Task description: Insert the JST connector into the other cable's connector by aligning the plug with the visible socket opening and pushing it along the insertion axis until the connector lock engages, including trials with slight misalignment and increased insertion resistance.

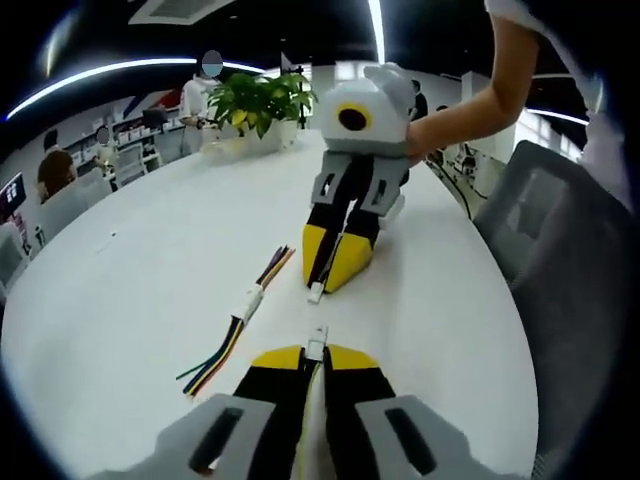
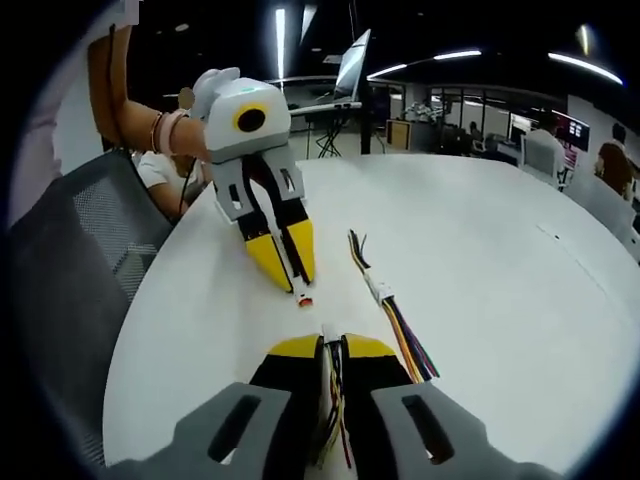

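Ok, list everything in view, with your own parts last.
table: one, white, under everything.
spare cable: one, multicoloured wires with white connector, flat on the table beside the grippers.
plant: one, green, far table edge.
chair: one, grey mesh, at the table's edge.
laptop: one, silver, far side.
plug: one, white, in left gripper tips.
socket: one, white, in right gripper tips.
grippers: two, yellow-tipped, black and grey, facing tip to tip, apart.

We see bright ceiling light strips (image 1: 110, 72) glaring against a dark ceiling; the white bench (image 1: 130, 260) is evenly lit with faint shadows. Fisheye bending curves the edges, where detail softens.
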